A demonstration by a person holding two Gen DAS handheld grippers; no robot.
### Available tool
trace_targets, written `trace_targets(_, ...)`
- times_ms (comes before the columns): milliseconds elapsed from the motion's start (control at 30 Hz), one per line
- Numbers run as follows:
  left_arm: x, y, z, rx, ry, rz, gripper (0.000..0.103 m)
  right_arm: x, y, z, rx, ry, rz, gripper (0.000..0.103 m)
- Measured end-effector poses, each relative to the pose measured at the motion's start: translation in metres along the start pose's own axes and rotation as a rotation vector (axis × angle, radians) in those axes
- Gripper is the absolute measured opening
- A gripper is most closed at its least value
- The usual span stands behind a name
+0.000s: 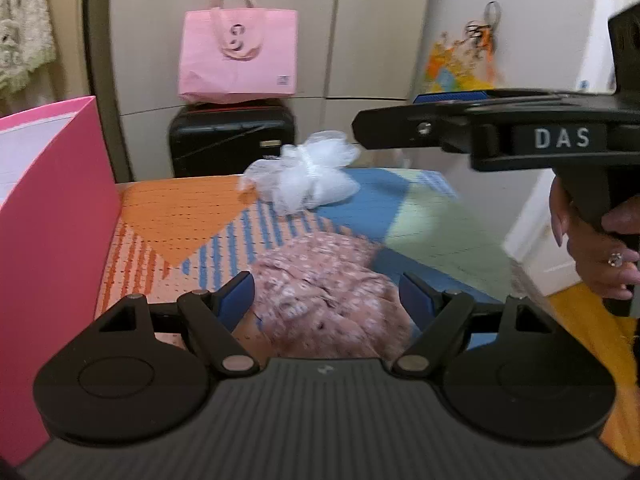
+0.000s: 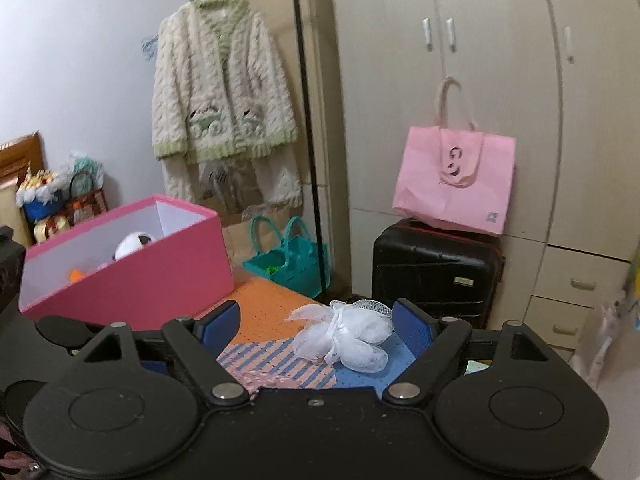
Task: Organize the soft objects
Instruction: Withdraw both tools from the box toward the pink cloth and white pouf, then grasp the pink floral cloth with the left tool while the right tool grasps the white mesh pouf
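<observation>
- Your left gripper (image 1: 327,294) is wide open and holds nothing. Its blue pads (image 1: 237,297) sit on either side of the pink floral cloth (image 1: 324,304), which lies bunched on the patterned mat (image 1: 440,220). Can't tell if the pads touch the fabric.
- Your right gripper (image 2: 317,322) is also spread wide and empty. The white mesh pouch (image 2: 346,338) shows between its fingers but farther out on the mat, no contact.
- In the left wrist view the right gripper comes in from the right side, raised above the mat, with your hand (image 1: 600,248) on its handle.
- The mesh pouch sits toward the far edge of the mat, where the orange and blue patches meet, well apart from the floral cloth.
- Pink box (image 2: 132,264) stands open at the mat's left side. Inside: a white and black plush toy (image 2: 134,243) and something orange (image 2: 77,275), too little showing to name it.
- Background: black suitcase (image 2: 434,272) with a pink tote bag (image 2: 454,184) on top, against the wardrobe (image 2: 460,80). A cream knit cardigan (image 2: 222,84) hangs to the left, teal bag (image 2: 292,258) on the floor under it.
</observation>
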State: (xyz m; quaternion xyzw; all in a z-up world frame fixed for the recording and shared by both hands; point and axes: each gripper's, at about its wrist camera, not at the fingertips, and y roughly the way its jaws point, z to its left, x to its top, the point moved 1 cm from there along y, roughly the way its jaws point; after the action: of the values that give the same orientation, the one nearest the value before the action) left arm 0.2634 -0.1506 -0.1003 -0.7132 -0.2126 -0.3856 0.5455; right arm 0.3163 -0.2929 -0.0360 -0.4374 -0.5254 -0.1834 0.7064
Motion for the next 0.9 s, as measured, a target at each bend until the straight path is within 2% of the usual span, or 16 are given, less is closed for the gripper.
trace_targets(167, -0.002, 0.018, -0.005, 0.110, 0.032, -0.013, 0.088, -0.004, 0.036, -0.011, 0.016, -0.048, 0.024, 0.094)
trace_targets(333, -0.004, 0.023, -0.005, 0.079, 0.014, 0.008, 0.090, -0.009, 0.070, -0.024, 0.041, -0.038, 0.077, 0.094)
trace_targets(467, -0.004, 0.028, -0.006, 0.082, 0.023, 0.017, 0.090, -0.016, 0.091, -0.036, 0.045, 0.012, 0.116, 0.094)
trace_targets(600, -0.004, 0.028, -0.005, 0.091, -0.028, 0.044, 0.091, -0.023, 0.101, -0.045, 0.063, 0.079, 0.142, 0.094)
trace_targets(700, -0.005, 0.027, -0.009, 0.117, -0.038, 0.062, 0.092, -0.023, 0.098, -0.045, 0.076, 0.079, 0.128, 0.092)
trace_targets(800, -0.006, 0.028, -0.009, 0.123, -0.053, 0.057, 0.091, -0.023, 0.098, -0.043, 0.081, 0.070, 0.142, 0.073)
trace_targets(833, -0.007, 0.029, -0.009, 0.120, -0.054, 0.057, 0.090, -0.024, 0.099, -0.042, 0.079, 0.067, 0.146, 0.061)
trace_targets(867, -0.006, 0.029, -0.007, 0.118, -0.057, 0.055, 0.088, -0.024, 0.099, -0.041, 0.075, 0.063, 0.147, 0.052)
trace_targets(900, -0.007, 0.029, -0.008, 0.116, -0.055, 0.053, 0.082, -0.025, 0.098, -0.040, 0.067, 0.060, 0.147, 0.049)
